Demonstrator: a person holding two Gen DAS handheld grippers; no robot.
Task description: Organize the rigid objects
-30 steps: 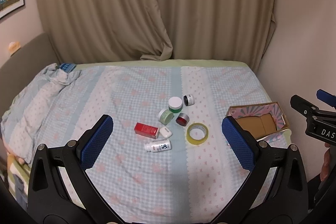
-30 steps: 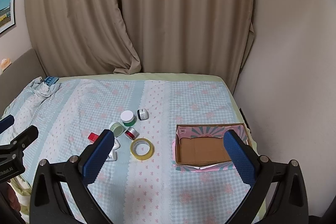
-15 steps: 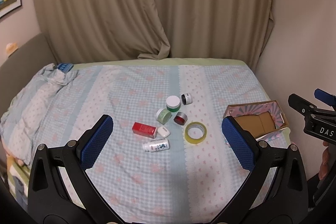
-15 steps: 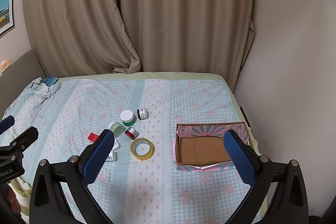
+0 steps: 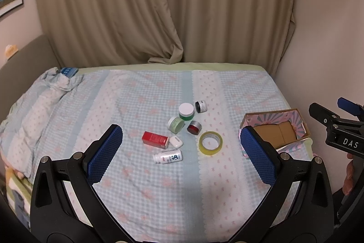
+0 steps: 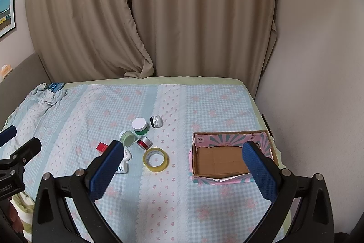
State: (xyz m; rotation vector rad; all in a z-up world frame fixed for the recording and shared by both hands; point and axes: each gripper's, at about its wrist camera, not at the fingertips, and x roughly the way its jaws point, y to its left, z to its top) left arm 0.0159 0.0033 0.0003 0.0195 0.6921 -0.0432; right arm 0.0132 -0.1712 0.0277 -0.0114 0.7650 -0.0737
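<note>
Small objects lie clustered mid-bed: a yellow tape roll point(image 5: 210, 143) point(image 6: 156, 159), a red box point(image 5: 155, 140), a white earbud case point(image 5: 176, 141), a white bottle on its side point(image 5: 168, 157), a white-lidded green jar point(image 5: 186, 111) point(image 6: 140, 126), a pale green jar point(image 5: 176, 124), a red tin point(image 5: 194, 127) and a black-capped jar point(image 5: 201, 106). An open, empty cardboard box point(image 5: 303, 126) point(image 6: 232, 172) sits at the right. My left gripper point(image 5: 179, 153) and right gripper point(image 6: 182, 169) are both open, empty, and held above the bed's near side.
The bed point(image 5: 127, 106) has a checked floral cover, with a bunched blanket point(image 5: 45, 92) at the left. Curtains point(image 5: 159, 10) hang behind. A wall point(image 6: 318, 60) runs close along the right edge.
Both views have shifted slightly; the objects sit a little lower and closer in the left wrist view. Nothing on the bed has moved.
</note>
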